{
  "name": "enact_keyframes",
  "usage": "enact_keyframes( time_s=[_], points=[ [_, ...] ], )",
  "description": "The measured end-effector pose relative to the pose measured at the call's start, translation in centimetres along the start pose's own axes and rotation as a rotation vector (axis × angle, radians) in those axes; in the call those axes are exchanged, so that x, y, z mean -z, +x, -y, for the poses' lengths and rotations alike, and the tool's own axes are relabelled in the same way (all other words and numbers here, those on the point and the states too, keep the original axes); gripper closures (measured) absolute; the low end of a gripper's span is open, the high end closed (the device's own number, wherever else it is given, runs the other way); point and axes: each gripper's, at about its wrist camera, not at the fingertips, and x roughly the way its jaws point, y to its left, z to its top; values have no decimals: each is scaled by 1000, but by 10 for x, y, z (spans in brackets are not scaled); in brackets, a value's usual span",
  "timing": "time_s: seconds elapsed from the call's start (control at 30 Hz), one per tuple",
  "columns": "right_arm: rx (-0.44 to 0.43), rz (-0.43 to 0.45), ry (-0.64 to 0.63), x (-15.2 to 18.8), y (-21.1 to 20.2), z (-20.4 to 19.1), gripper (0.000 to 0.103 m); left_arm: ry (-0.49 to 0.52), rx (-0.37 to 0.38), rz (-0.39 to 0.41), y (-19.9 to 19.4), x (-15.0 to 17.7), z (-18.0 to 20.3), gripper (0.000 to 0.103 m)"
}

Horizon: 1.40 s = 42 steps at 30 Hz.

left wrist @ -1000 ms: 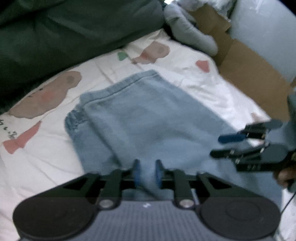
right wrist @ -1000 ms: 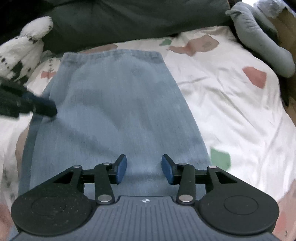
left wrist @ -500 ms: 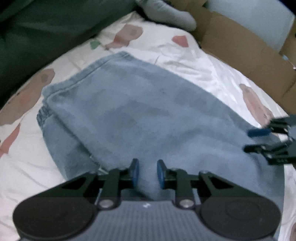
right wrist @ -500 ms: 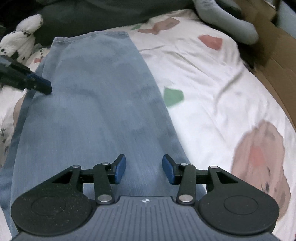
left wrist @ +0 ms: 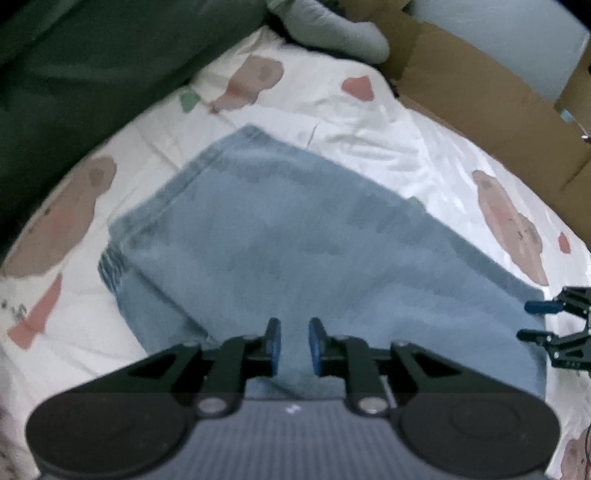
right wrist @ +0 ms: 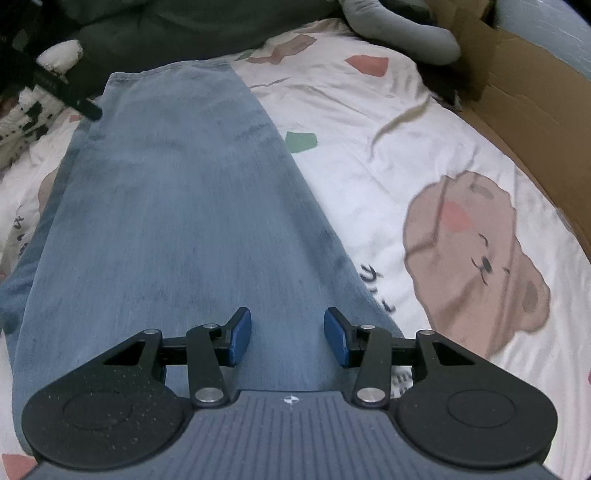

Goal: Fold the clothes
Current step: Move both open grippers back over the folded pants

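Observation:
Light blue jeans (left wrist: 295, 236) lie folded lengthwise and flat on a white bedsheet with bear prints (left wrist: 354, 110). In the right wrist view the jeans (right wrist: 177, 206) run away from me as one long strip. My left gripper (left wrist: 294, 345) hovers over the near edge of the jeans, jaws a small gap apart, nothing between them. My right gripper (right wrist: 287, 341) is open and empty over the near end of the jeans. It also shows at the right edge of the left wrist view (left wrist: 543, 321), and the left gripper's tip shows in the right wrist view (right wrist: 79, 105).
A dark green blanket (left wrist: 92, 62) lies along the far side of the bed. A grey plush toy (right wrist: 402, 33) and a brown cardboard box (right wrist: 532, 96) sit at the far right. A white spotted plush toy (right wrist: 29, 107) lies at the left.
Both grippers have drawn back along the jeans toward their near end. More of the sheet and the bear print shows on the right. Both jaws stay as they were.

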Motion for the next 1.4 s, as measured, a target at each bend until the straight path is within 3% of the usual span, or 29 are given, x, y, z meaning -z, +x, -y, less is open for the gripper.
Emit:
enact_keyframes(
  time_s=[0.13,0.37,0.5,0.67,0.8,1.1,1.4],
  points=[
    [15,7,-1,11,-11,0,52,60,16,-4,-9,-14,12,77],
    [43,78,112,25,-30,10,54,165,91,-16,4,-18,50,73],
    [68,83,89,28,-26,10,63,115,151,-28,27,-7,68,72],
    [82,101,64,22,-24,11,65,93,185,-38,43,5,83,71],
    [99,104,29,19,-21,11,69,70,189,-63,54,13,87,69],
    [121,134,60,21,-31,16,68,80,170,-92,63,24,84,69],
    [126,81,32,28,-6,16,67,122,164,-108,71,29,88,65]
  ],
)
